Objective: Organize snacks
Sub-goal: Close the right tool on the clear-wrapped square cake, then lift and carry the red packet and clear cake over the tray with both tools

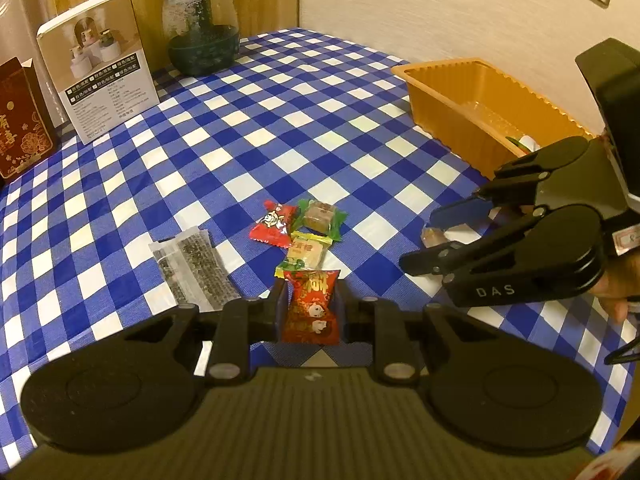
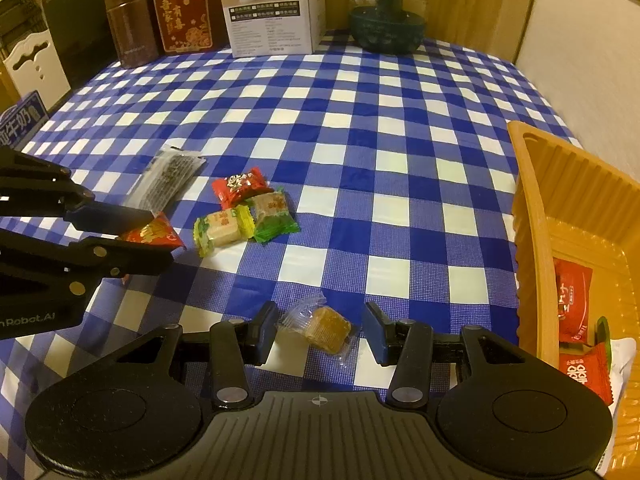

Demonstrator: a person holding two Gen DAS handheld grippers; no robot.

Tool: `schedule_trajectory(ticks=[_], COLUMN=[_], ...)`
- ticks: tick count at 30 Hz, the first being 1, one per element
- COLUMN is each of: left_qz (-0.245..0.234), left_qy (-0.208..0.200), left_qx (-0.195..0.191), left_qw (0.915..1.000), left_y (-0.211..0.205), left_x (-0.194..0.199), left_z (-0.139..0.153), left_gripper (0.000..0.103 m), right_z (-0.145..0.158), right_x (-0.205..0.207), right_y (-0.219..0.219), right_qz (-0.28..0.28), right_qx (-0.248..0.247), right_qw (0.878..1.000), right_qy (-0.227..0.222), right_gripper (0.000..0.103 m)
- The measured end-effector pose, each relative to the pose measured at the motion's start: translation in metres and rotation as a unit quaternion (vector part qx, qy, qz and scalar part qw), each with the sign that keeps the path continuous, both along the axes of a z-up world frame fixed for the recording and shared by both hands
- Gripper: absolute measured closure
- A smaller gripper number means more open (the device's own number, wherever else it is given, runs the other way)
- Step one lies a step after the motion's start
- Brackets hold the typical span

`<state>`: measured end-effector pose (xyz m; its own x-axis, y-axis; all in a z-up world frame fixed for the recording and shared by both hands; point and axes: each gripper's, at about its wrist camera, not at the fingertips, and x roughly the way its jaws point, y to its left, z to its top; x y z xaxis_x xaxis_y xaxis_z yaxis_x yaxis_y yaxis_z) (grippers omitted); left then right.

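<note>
On checked blue/white tablecloth (image 2: 360,128), snacks lie loose mid-table. Left gripper (image 1: 311,307) is clenched on red candy (image 1: 314,308); wrapper print too small to read. Right gripper (image 2: 320,334) stands released, jaws apart w/ clear-wrapped brown candy (image 2: 326,328) between, pads not touching. "DAS" reads on right gripper's body, "Robot.AI" on left's, start cut off. Orange tray (image 2: 532,216) at right edge holds red packets (image 2: 574,300) w/ white characters, partly hidden by wall. Seaweed strip pack (image 2: 168,178), red sweet (image 2: 240,190), yellow (image 2: 224,230) & green (image 2: 274,212) cakes sit together near centre.
</note>
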<state>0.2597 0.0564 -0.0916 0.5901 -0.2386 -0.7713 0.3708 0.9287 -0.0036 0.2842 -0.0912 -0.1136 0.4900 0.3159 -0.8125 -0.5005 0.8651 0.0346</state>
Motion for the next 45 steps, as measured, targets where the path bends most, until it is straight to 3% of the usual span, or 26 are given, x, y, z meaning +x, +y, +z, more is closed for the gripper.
schedule_trajectory(ticks=[7,15,22,33,39,45], left_qz=[0.0,-0.001,0.001,-0.001,0.0,-0.002], left_qy=[-0.001,-0.001,0.001,0.001,0.001,0.0], left_qx=[-0.002,-0.004,-0.005,-0.003,-0.003,-0.003], left_qw=[1.0,1.0,1.0,1.0,1.0,1.0], left_y=[-0.003,-0.003,-0.003,-0.007,-0.01,-0.012], left_x=[0.0,0.0,0.001,0.001,0.002,0.001], left_z=[0.001,0.002,0.002,0.001,0.001,0.003], left_gripper=[0.081,0.081,0.081,0.081,0.081,0.081], right_z=[0.001,0.0,-0.002,-0.002,-0.001,-0.001], right_x=[-0.005,-0.012,-0.015,-0.021,-0.023,-0.023], right_y=[-0.001,-0.004,-0.008,-0.014,-0.012,-0.014], right_qz=[0.012,0.038,0.046,0.049,0.057,0.053], right_qx=[-0.006,-0.011,-0.015,-0.013,-0.013,-0.013], right_qw=[1.0,0.999,0.999,0.999,0.998,0.998], right_qy=[0.0,-0.004,-0.002,0.005,0.005,0.009], right_gripper=[0.062,0.062,0.047,0.048,0.062,0.067])
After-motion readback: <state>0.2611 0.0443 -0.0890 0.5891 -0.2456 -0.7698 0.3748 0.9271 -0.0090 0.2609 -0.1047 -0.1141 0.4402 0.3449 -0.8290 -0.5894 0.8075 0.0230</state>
